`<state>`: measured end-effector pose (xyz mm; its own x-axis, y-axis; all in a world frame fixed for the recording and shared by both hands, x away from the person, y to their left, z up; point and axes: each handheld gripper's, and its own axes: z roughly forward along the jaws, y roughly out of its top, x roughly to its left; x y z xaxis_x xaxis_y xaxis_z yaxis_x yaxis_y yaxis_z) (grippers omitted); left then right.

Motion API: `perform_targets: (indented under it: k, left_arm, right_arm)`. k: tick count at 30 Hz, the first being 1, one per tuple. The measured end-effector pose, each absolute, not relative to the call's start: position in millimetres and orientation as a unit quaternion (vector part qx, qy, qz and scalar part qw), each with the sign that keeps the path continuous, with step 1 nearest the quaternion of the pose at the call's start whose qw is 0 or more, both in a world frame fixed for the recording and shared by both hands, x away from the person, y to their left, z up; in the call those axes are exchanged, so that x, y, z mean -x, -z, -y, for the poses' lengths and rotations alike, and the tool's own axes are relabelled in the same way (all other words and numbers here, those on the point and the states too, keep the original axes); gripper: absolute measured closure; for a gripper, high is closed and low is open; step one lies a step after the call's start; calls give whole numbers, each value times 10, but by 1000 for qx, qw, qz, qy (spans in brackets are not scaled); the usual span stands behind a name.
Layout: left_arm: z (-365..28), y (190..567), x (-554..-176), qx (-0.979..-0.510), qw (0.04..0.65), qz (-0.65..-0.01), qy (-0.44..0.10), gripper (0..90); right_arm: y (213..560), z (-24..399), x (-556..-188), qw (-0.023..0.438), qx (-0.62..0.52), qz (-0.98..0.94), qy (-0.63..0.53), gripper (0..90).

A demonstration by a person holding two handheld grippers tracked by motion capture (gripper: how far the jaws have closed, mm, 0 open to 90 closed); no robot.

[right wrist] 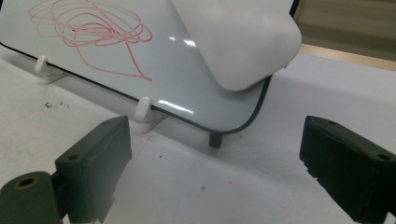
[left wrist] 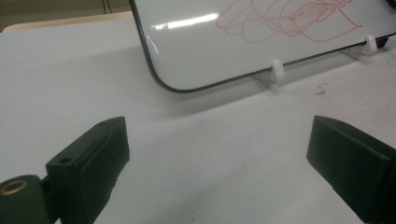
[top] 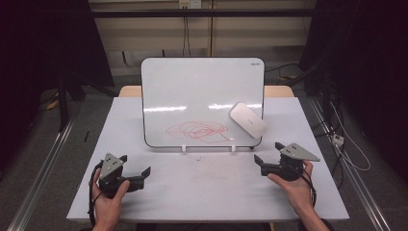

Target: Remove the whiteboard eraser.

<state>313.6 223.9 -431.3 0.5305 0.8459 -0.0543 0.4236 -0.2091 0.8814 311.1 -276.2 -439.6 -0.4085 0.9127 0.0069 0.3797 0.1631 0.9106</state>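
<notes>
Whiteboard [top: 192, 96] with red scribble [top: 198, 131], corner logo unreadable, white eraser [top: 248, 119], both grippers' jaws spread

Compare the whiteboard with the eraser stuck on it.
The whiteboard is large, flat and black-edged, propped tilted on white clips; the eraser is small, thick and rounded, sitting at an angle on the board's lower right. The whiteboard carries a red scribble; the eraser looks plain. Both are whitish with rounded corners.

whiteboard [left wrist: 224, 42] top beyond gripper views' edges
</notes>
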Motion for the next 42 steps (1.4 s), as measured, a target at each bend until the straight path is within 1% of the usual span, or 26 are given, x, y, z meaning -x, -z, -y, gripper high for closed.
perform_targets:
  k: [10, 15, 20, 23, 26, 30, 32, 37, 40, 42]
  left_arm:
    - [-2247, 4300, -3178, -743, 465, -425, -226, 58]
    - [-2221, 4315, -3201, -747, 463, -422, -222, 58]
    - [-2216, 4311, -3189, -748, 464, -420, -221, 58]
    - [-2221, 4313, -3190, -748, 463, -421, -222, 58]
    - [-2216, 4315, -3187, -749, 463, -420, -222, 58]
    - [-2205, 4322, -3186, -751, 460, -419, -221, 58]
    - [-2203, 4321, -3182, -751, 460, -419, -222, 58]
    - [-2203, 4321, -3189, -751, 460, -419, -221, 58]
    - [-2197, 4323, -3192, -751, 459, -419, -221, 58]
    - [-2193, 4325, -3192, -752, 460, -418, -220, 58]
  right_arm:
    - [4175, 2602, -3255, 316, -434, -712, -452, 107]
    - [4066, 2527, -3325, 322, -418, -719, -451, 156]
    - [3951, 2433, -3417, 347, -394, -730, -437, 156]
    - [3926, 2391, -3476, 355, -392, -730, -433, 127]
    - [3902, 2365, -3539, 369, -384, -733, -423, 133]
    - [3897, 2331, -3632, 371, -379, -744, -407, 163]
    - [3905, 2308, -3676, 385, -370, -750, -389, 169]
    - [3907, 2286, -3781, 397, -359, -761, -367, 190]
    - [3919, 2260, -3823, 416, -346, -770, -337, 204]
    - [3931, 2247, -3843, 421, -340, -776, -325, 211]
